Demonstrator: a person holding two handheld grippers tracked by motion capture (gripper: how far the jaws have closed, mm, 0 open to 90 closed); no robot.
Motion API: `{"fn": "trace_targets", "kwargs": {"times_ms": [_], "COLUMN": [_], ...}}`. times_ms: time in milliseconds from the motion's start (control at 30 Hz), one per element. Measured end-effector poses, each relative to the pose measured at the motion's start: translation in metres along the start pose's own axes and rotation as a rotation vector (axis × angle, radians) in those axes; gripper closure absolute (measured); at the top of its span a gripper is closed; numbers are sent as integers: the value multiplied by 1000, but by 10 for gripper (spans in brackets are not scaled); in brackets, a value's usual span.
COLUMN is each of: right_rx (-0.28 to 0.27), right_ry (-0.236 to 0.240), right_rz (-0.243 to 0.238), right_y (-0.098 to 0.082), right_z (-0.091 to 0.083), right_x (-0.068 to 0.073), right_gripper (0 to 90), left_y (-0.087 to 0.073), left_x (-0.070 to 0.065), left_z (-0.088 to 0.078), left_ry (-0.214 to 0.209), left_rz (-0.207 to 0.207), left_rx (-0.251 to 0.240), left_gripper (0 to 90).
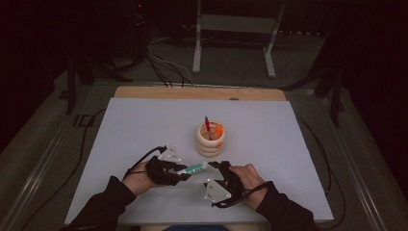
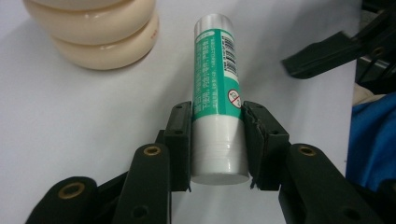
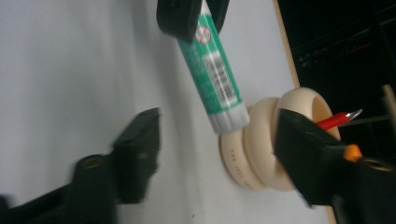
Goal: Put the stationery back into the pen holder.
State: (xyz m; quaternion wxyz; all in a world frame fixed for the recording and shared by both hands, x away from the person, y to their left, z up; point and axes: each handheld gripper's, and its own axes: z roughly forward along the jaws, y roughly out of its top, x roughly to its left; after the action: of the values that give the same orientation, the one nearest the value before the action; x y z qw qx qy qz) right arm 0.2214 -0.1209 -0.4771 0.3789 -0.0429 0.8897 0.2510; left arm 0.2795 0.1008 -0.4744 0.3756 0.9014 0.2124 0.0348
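Observation:
A green and white glue stick hangs just above the white sheet, near the front. My left gripper is shut on it, and its jaws clamp the white lower part of the glue stick. The capped end points toward my right gripper. In the right gripper view that gripper stands open, with the cap of the stick just ahead of the gap and touching neither jaw. The left gripper's jaws hold the stick's far end.
A cream ringed holder stands just behind both grippers, with a red pen and an orange item in it. The white sheet covers a wooden board. Cables and a metal stand lie beyond the table.

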Motion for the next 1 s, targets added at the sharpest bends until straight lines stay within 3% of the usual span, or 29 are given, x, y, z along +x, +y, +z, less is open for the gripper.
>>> {"fn": "trace_targets", "kwargs": {"times_ms": [100, 200, 233, 267, 567, 733, 1000], "right_rx": [7, 32, 30, 32, 66, 82, 104], "right_ry": [-26, -70, -102, -99, -119, -153, -143], "right_rz": [-59, -163, -184, -202, -241, -266, -284], "right_y": [4, 7, 7, 8, 16, 20, 22], "right_z": [2, 6, 7, 7, 17, 22, 26], "right_x": [5, 10, 13, 13, 18, 20, 24], "right_gripper": [379, 450, 463, 476, 523, 598, 658], "left_y": [3, 5, 6, 6, 13, 14, 14], "left_x": [-1, -2, -2, -3, -7, -8, -8], "left_z": [1, 3, 4, 4, 7, 7, 8], "left_ry": [-8, -13, -14, -13, -34, -40, -43], "left_rz": [5, -2, 0, -1, -1, 2, -1], "left_rx": [5, -1, 3, 2, -18, -14, -5], "left_gripper": [662, 661, 662, 662, 662, 661, 660]}}
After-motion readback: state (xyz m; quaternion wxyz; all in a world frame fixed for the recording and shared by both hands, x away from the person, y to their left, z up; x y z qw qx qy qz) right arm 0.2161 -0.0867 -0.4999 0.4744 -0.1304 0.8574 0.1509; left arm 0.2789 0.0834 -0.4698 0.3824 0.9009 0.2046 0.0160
